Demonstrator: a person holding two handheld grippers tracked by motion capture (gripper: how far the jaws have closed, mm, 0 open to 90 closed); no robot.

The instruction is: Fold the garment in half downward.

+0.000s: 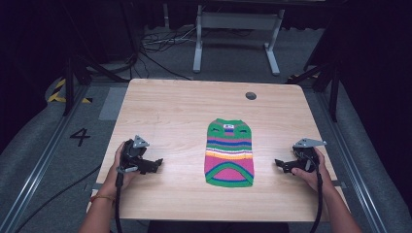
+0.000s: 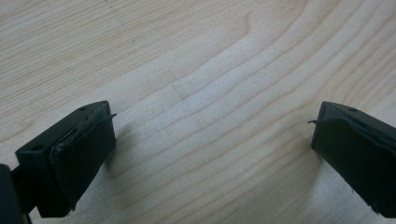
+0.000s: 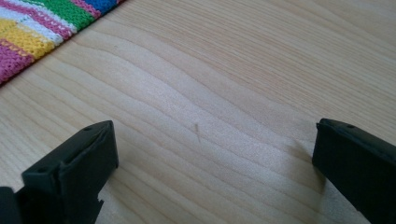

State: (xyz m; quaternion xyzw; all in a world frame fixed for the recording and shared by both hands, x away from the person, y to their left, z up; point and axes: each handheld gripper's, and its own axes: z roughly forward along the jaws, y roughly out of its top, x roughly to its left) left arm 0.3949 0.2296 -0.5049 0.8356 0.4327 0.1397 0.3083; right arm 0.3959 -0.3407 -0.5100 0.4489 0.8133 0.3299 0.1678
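Well, both grippers, left [image 1: 156, 164] and right [image 1: 278, 163], gape empty; between these 2 lies a soft, limp sweater [image 1: 229, 153], best pinched at its edges

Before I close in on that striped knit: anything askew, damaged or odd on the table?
Nothing stands out. The striped knit lies flat near the table's middle, clear of both open grippers, left and right. The left gripper's pads look slightly frayed at their edges.
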